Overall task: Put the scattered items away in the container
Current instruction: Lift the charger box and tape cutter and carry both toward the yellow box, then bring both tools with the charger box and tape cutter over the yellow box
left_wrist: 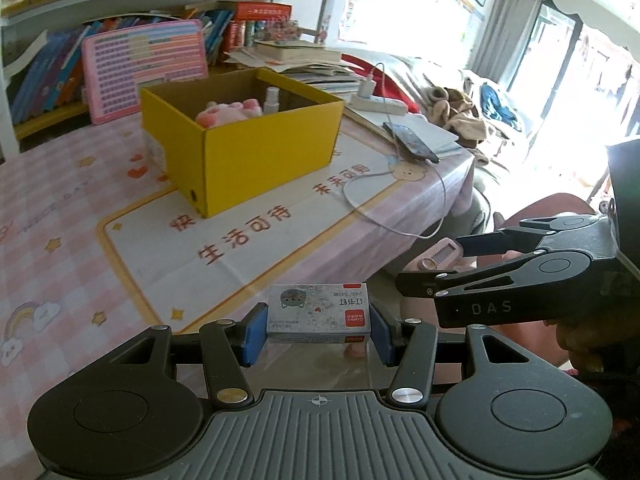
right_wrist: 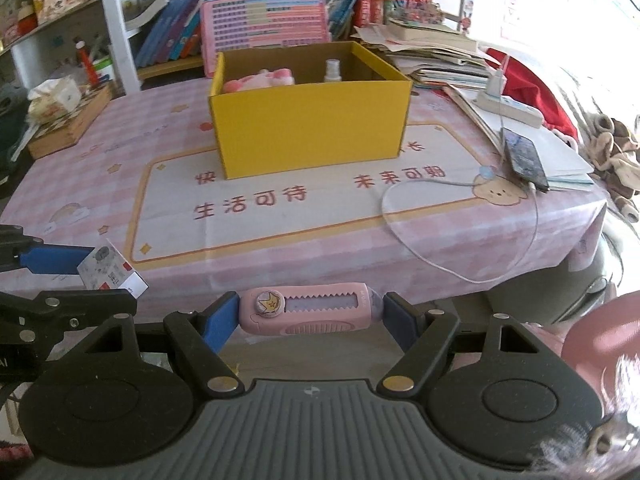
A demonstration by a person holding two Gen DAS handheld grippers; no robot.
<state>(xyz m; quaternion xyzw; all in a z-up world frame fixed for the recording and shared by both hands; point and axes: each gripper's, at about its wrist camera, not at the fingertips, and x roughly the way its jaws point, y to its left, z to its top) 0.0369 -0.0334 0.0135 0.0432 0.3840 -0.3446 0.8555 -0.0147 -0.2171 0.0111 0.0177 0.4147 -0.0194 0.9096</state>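
L tool [left_wrist: 317, 330] clamps 1 staple box [left_wrist: 318, 314], R tool [right_wrist: 308, 316] clamps 1 pink cutter [right_wrist: 306, 312]; yellow box [right_wrist: 310, 128] holds 2 items.

We note the yellow box [right_wrist: 310, 128] wall hides the lower parts of the pink plush [right_wrist: 260, 78] and spray bottle [right_wrist: 333, 71]. The staple box [right_wrist: 112, 274] is partly covered by the left gripper [right_wrist: 60, 276], itself cut off at the frame edge.

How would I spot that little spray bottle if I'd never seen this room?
Find the yellow cardboard box standing open on the pink checked tablecloth. Look inside, toward its right rear: the spray bottle stands upright there. Unlike the soft pink plush toy lying to its left, it is slim, pale and hard, with a pump top.
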